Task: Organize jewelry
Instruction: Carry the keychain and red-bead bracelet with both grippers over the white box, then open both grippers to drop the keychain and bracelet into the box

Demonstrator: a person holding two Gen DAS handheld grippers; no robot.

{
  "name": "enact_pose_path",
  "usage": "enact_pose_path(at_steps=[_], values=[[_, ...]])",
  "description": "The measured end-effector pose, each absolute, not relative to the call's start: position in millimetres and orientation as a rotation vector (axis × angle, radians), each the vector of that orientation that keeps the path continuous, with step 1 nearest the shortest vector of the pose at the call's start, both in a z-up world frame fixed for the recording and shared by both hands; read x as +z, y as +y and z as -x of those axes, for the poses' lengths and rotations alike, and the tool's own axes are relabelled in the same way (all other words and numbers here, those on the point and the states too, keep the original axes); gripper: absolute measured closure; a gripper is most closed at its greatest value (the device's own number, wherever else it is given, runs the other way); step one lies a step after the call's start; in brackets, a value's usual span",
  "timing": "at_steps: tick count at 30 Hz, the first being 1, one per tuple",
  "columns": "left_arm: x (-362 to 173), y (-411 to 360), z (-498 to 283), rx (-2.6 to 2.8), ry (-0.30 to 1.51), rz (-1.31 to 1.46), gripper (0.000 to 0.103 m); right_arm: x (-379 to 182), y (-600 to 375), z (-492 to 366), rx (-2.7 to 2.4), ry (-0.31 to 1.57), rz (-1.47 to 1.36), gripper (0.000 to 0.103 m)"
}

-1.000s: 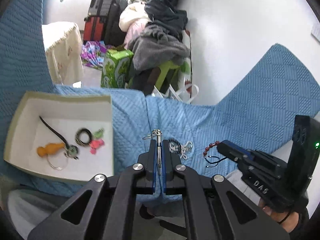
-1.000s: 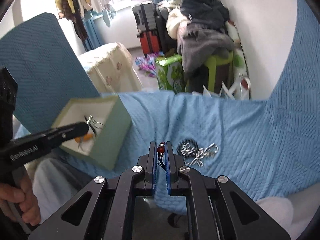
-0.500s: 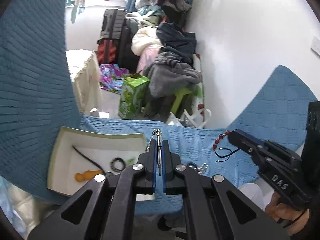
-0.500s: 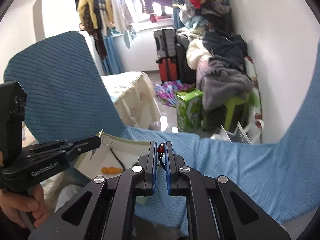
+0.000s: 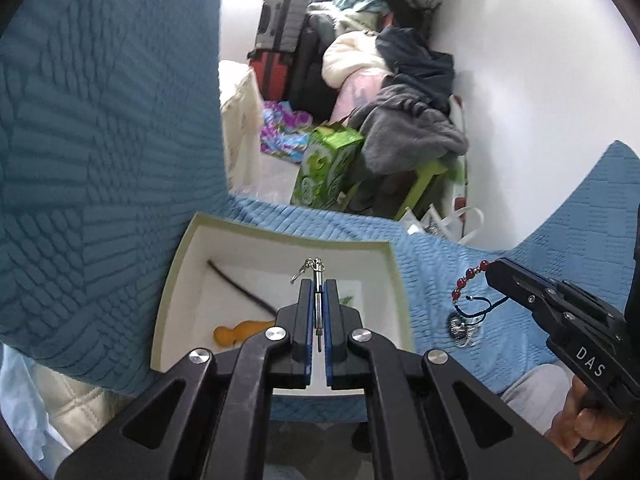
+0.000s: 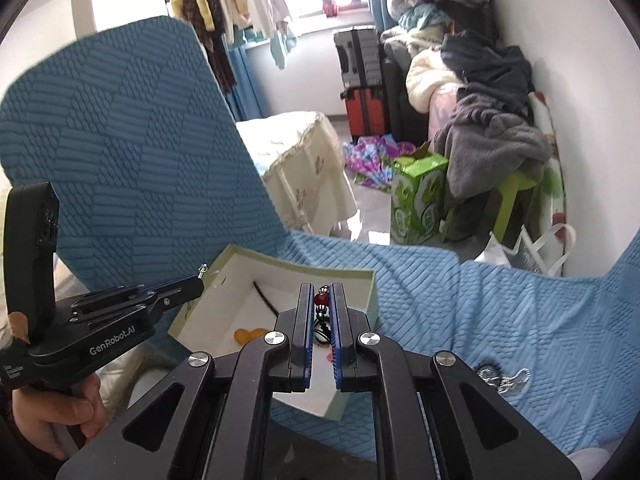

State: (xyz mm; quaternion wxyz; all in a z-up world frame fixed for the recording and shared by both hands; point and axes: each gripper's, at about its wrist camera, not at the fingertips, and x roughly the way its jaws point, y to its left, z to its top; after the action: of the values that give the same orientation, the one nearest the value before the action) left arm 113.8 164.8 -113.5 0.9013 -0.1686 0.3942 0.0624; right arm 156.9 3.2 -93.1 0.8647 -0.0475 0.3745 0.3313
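Left wrist view: left tongs (image 5: 319, 284) clamped on a metal clasp (image 5: 316, 270) above the white box (image 5: 276, 240); right tongs (image 6: 322, 292) clamped on a red-beaded bracelet (image 6: 321, 300).

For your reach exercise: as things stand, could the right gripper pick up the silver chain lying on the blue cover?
Probably not yet. The right gripper is shut on a red bead bracelet, so its jaws are occupied. The silver chain lies uncovered on the blue cover.

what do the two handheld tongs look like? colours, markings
Both tongs are matte black with blue finger pads and silver screws at the linkages. Left tongs read "GenRobot.AI" in white on the side; right tongs read "DAS". Each has a black pistol-style handle.
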Motion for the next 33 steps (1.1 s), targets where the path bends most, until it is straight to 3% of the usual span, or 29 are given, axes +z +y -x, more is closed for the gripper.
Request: enact_pose_path(at_steps=[15, 26, 29, 31, 33], values=[[-182.2, 187.1, -124.6, 0.127, 0.967, 0.395, 0.1, -165.7, 37.7, -164.5, 0.709, 0.973, 0.154, 0.097], [-187.6, 186.7, -127.5, 0.115, 0.986, 0.408, 0.099, -172.6, 40.1, -166.0, 0.704, 1.002, 0.159, 0.096], [-178.2, 184.2, -125.8, 0.114, 0.966, 0.402, 0.099, -164.7, 36.3, -167.4, 0.711, 0.99, 0.145, 0.093], [-168.2, 180.9, -125.4, 0.111, 0.956, 0.387, 0.099, -155.9, 31.0, -167.1, 0.718, 0.975, 0.126, 0.082], [-159.6, 179.3, -124.3, 0.118, 0.951, 0.381, 0.098, -148.4, 29.0, -166.2, 0.722, 0.957, 0.118, 0.08]])
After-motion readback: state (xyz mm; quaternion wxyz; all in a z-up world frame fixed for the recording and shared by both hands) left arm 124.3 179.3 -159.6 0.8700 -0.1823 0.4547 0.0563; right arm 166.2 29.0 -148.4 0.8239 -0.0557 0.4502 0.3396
